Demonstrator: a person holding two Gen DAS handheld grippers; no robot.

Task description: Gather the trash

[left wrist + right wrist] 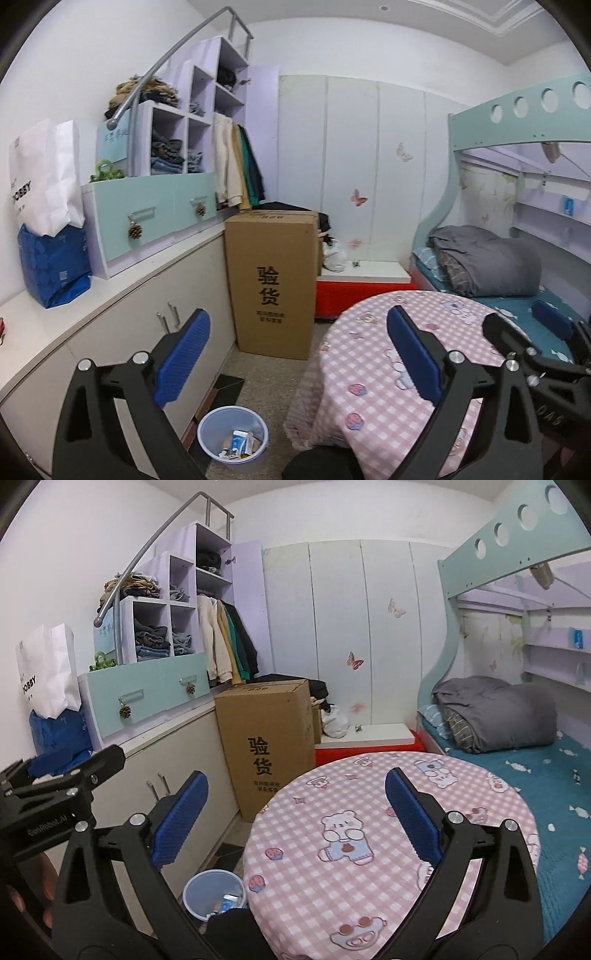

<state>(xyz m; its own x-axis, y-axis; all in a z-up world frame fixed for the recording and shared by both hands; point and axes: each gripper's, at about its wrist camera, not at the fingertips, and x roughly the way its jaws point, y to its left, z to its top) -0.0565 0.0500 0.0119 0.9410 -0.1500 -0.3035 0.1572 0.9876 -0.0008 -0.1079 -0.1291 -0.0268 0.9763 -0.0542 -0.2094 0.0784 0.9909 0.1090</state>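
**Both grippers empty, trash sitting in the bin**

We hold the left gripper (299,354) and the right gripper (295,818) side by side above the round table (369,786), each with its blue pads spread wide and nothing between them. We judge that the spread jaws mean our hands are free: no scrap is being carried.

The trash (240,445), a few small cartons and wrappers, lies inside the pale blue bin (210,432). The bin stands on the floor between the cabinet (122,332) and the table's edge, close enough, we think, that anything lifted off the table can be dropped straight down into it. From the right wrist view part of the bin is hidden by the table and a dark shape at the bottom edge.

The table wears a pink checked cloth with cartoon bears, and we see no loose litter on the part that shows. Collection looks nearly done or done, as far as we can judge.

The room is a narrow bedroom. A tall box (273,277) stands beside the cabinet, stepped shelves (184,122) hold folded clothes, and a bunk bed (517,775) with a grey quilt (498,712) fills the right side. White wardrobe doors with butterfly stickers close the far wall.
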